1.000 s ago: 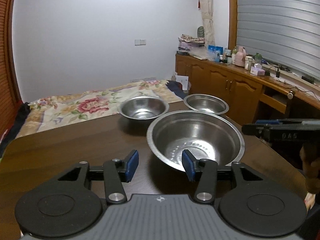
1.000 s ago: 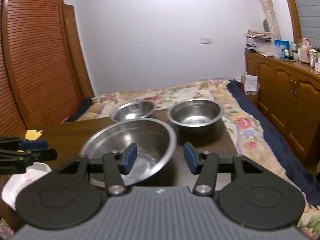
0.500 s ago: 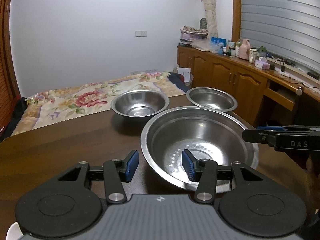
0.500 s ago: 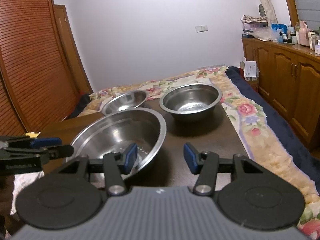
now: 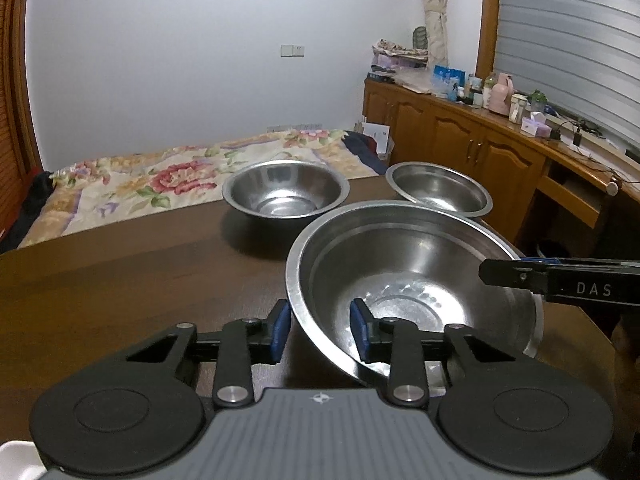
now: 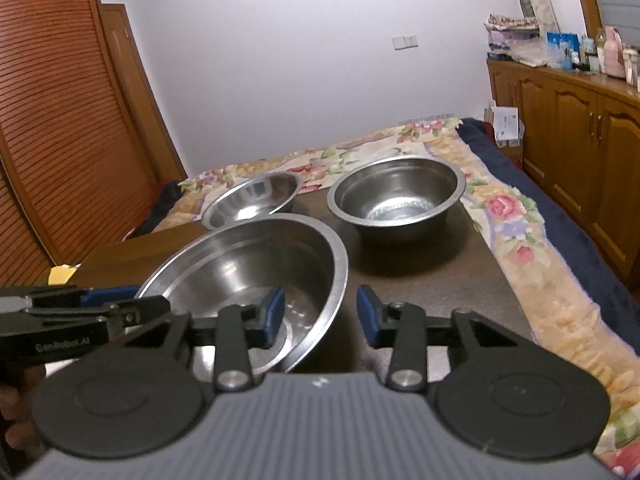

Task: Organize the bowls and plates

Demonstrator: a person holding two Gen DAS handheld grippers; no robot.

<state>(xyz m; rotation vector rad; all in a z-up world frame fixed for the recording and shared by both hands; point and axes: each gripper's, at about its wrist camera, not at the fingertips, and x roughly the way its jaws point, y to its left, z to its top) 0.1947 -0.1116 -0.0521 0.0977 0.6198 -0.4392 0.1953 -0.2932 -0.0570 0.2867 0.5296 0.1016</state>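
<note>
Three steel bowls stand on a dark wooden table [image 5: 120, 280]. The large bowl [image 5: 408, 280] is nearest; it also shows in the right wrist view [image 6: 248, 264]. My left gripper [image 5: 319, 330] is open, its jaws straddling the large bowl's near-left rim. My right gripper [image 6: 320, 314] is open, its jaws straddling the bowl's right rim. A medium deep bowl [image 5: 285, 194] [image 6: 396, 196] and a small shallow bowl [image 5: 438, 192] [image 6: 252, 200] stand behind it. The right gripper's side shows at right in the left wrist view [image 5: 560, 282], and the left gripper's side at left in the right wrist view [image 6: 80, 316].
A bed with a floral cover [image 5: 160, 176] lies past the table's far edge. Wooden cabinets [image 5: 480, 148] with bottles line the right wall. A slatted wooden wardrobe [image 6: 60, 120] stands at left. A white object [image 5: 16, 460] sits at the near-left corner.
Both grippers have moved forward and lower toward the large bowl, and their jaws now straddle its rim from opposite sides. Both stay open.
</note>
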